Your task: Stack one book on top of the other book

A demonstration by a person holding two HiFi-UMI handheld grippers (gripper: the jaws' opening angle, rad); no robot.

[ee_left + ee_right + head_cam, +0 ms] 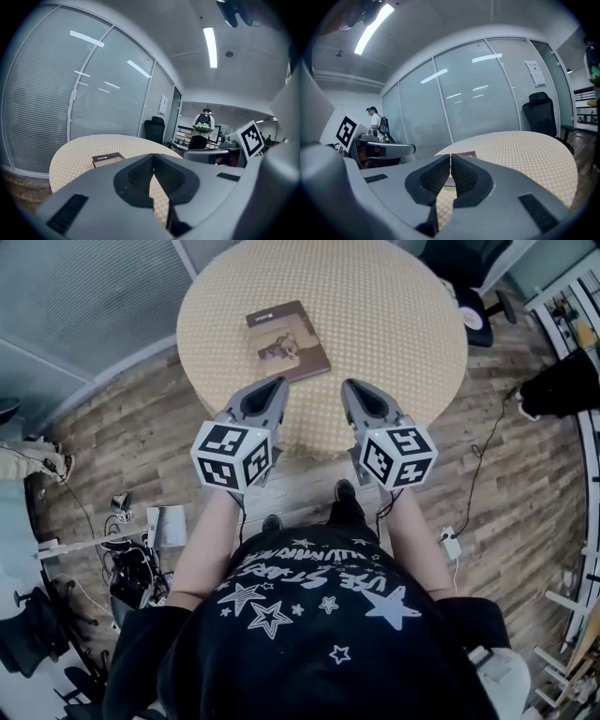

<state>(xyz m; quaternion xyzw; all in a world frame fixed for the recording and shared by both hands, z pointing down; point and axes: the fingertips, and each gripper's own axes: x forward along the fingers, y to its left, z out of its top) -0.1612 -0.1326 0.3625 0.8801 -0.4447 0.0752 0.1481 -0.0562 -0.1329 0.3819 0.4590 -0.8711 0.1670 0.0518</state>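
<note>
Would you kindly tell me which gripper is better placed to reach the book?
Left, probably: the book lies nearly straight ahead of the left gripper; the right gripper sits off to its side. Both have shut, empty jaws.

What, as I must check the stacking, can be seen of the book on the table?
The book is brown and rectangular, lying flat, cover up, slightly askew on the dotted round table. A dark band with pale print runs along one edge; a picture sits mid-cover. Nothing rests on it; whether another book lies beneath cannot be told.
</note>
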